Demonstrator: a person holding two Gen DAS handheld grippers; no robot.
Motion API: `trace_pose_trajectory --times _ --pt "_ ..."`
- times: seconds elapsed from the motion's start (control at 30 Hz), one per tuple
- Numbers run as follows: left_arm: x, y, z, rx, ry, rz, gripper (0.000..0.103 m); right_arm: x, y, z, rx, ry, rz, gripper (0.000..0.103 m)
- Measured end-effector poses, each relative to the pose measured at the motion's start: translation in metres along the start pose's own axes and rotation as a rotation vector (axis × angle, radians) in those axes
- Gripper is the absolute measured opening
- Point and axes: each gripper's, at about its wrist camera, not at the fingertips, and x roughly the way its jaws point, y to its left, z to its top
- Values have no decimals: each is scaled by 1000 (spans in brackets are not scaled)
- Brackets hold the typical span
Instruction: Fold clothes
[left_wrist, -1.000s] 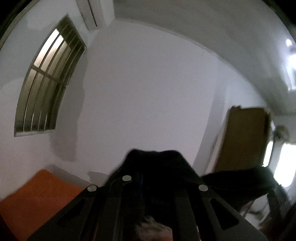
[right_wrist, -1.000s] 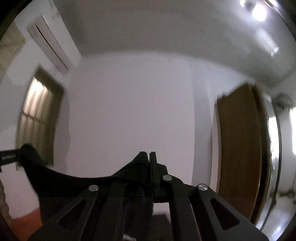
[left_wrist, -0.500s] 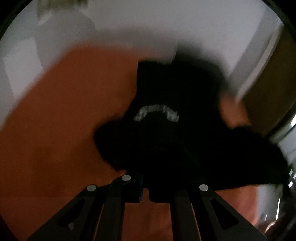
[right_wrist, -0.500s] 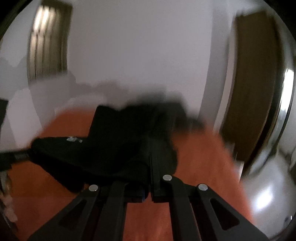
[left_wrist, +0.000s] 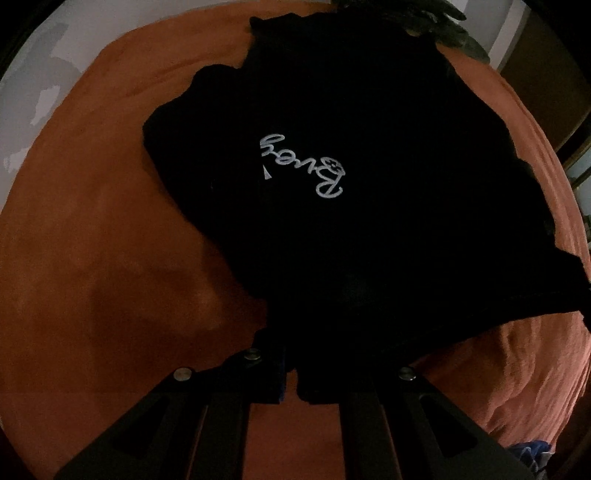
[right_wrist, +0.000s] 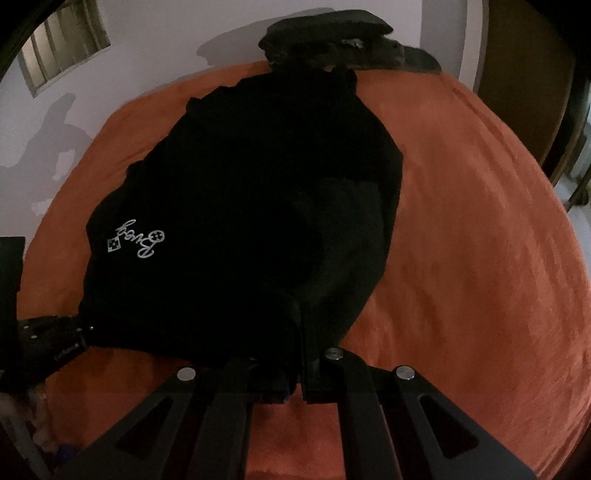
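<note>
Black garment (left_wrist: 369, 184): one piece, spread across the middle of an orange bedcover (left_wrist: 92, 258), near hem at the bottom of both frames.

Left gripper (left_wrist: 291, 369): bottom centre of the left view. Jaws have just been opening; a thin slit of orange shows between them, and the hem lies at their tips rather than clamped.

Right gripper (right_wrist: 301, 354): bottom centre of the right view. Jaws closed, with dark cloth running straight into them; judged to be pinching the hem.

White lettering (left_wrist: 303, 166): left of centre on the cloth, upside down to the cameras, so the front faces up and the neck end is nearer the grippers.

Cloth condition: left side bunched in soft lumps; the right edge runs ragged toward the right of the frame; a paler doubled patch sits above the right gripper.

Dark pile (right_wrist: 332, 37): top centre, touching the far end of the garment.

Handling note: the step looks like laying flat before the first fold.
- Release the right corner only once the hem lies straight and level with the left.
- Smooth the bunched left side outward.
- Keep the far end off the pile, or the fold may drag it.
</note>
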Motion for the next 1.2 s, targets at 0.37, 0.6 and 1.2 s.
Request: trace_pose_trajectory --times 0.37,0.6,1.2 --pt "-63 11 22 172 -161 -226 58 -46 -36 15 131 70 176 74" --pt "-84 66 52 222 -132 -469 66 -41 -42 54 63 -18 78 83" --pt "65 170 155 -220 -111 -120 71 120 -13 117 -164 34 -148 2"
